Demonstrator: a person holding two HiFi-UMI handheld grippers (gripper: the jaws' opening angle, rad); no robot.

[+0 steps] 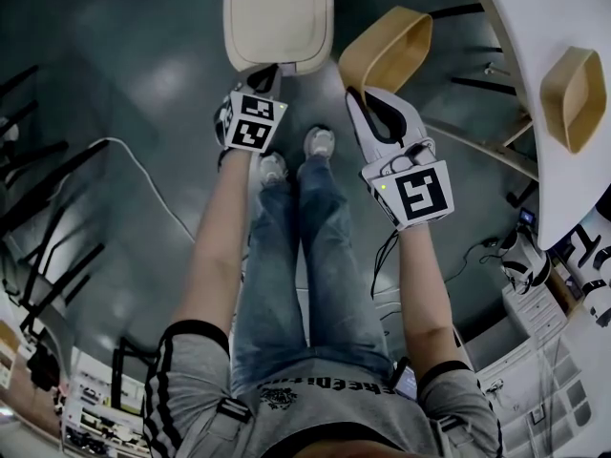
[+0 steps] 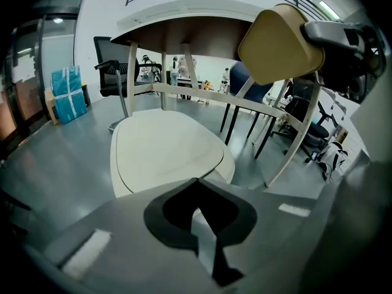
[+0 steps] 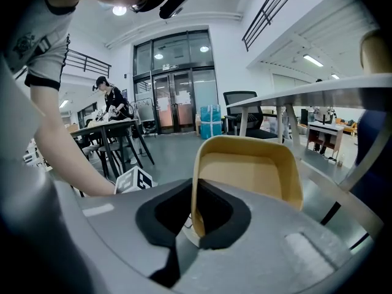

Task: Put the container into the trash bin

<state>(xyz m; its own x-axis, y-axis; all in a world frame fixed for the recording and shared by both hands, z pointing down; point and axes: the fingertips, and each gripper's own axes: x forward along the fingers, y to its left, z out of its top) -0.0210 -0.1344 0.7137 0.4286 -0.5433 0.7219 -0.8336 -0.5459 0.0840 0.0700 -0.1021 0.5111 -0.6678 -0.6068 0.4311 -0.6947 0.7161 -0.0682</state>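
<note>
My right tongs clamp the tan container by its wall, in air beside the trash bin. Left tongs closed, empty, at its lid edge — I'd open lid first, then release over the opening.

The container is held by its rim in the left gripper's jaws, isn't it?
Not quite. The right gripper is the one whose jaws hold the container by its rim. The right gripper view shows the tan wall pinched between them.
</note>
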